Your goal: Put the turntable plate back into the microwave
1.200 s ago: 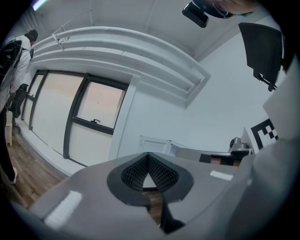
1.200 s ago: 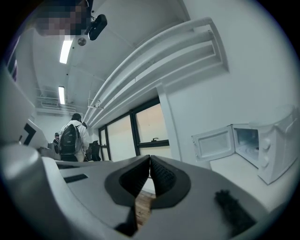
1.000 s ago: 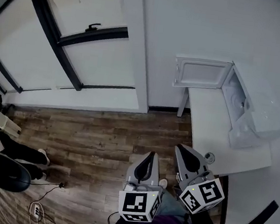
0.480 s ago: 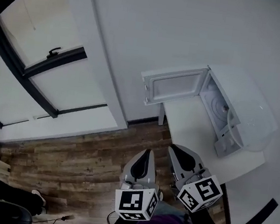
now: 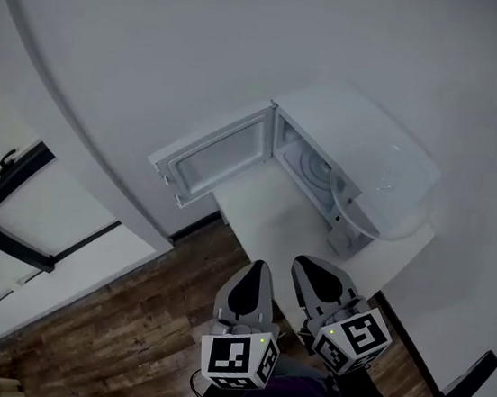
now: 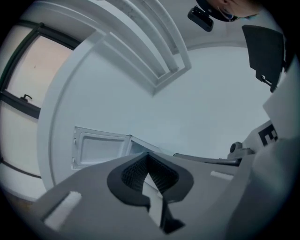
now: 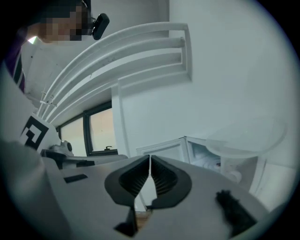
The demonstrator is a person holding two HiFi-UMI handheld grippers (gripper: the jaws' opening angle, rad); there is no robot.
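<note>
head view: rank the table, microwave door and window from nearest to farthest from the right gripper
From the right gripper:
1. table, directly ahead of it
2. microwave door, swung open, ahead and left
3. window, far left

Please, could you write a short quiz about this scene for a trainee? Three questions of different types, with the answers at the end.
1. True or false: the door of the microwave is closed.
2. Where does the glass turntable plate lie? A) inside the microwave B) on top of the microwave C) on the floor
3. What do the left gripper and the right gripper hold?

Key
1. False: the door stands wide open.
2. B.
3. Nothing: the jaws of both are shut and empty.
</note>
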